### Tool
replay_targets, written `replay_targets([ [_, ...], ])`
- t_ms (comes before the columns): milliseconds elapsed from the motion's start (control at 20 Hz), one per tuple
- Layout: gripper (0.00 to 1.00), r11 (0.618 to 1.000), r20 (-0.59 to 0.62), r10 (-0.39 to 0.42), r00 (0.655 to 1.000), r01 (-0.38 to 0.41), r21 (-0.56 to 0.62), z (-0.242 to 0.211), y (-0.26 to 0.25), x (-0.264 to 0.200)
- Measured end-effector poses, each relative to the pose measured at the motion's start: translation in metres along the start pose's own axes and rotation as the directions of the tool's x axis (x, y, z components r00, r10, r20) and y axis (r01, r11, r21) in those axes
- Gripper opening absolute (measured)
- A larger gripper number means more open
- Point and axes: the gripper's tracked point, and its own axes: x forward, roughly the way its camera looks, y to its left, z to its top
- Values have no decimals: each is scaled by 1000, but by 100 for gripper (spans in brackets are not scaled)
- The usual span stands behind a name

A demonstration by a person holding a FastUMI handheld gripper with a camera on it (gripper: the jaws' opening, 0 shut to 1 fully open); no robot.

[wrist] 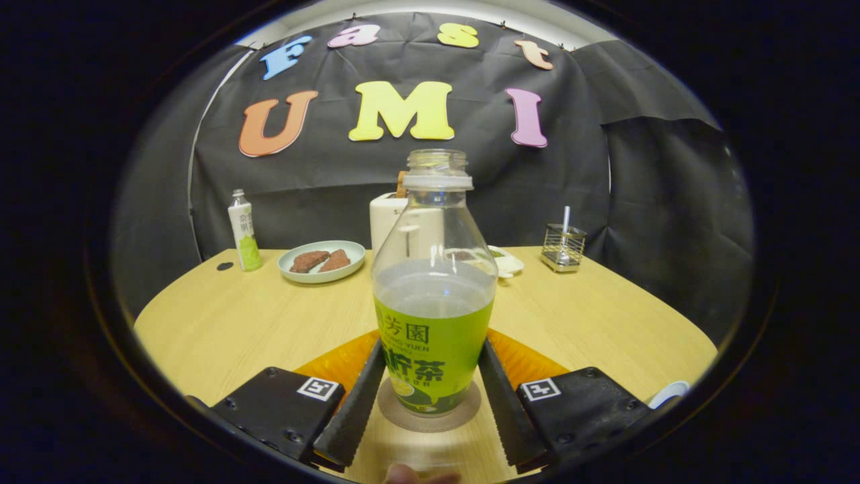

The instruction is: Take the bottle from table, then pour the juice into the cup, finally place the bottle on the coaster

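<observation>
We judged release to be the step in hand: open evenly, then withdraw straight back without tipping. The gripper [430,396] fingers flanked the bottle [434,296] narrowly; contact was unclear. Uncapped, clear, green-labelled and part full, it stood upright on the coaster [463,411].
</observation>
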Motion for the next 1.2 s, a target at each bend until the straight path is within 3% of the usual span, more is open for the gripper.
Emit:
replay_targets([
  [300, 100, 1000, 11, 22, 1000, -22, -19, 5, 1, -13],
  [700, 100, 998, 56, 39, 998, -37, -41, 15, 3, -62],
  [1200, 100, 995, 245, 83, 966, -69, -68, 58, 17, -197],
])
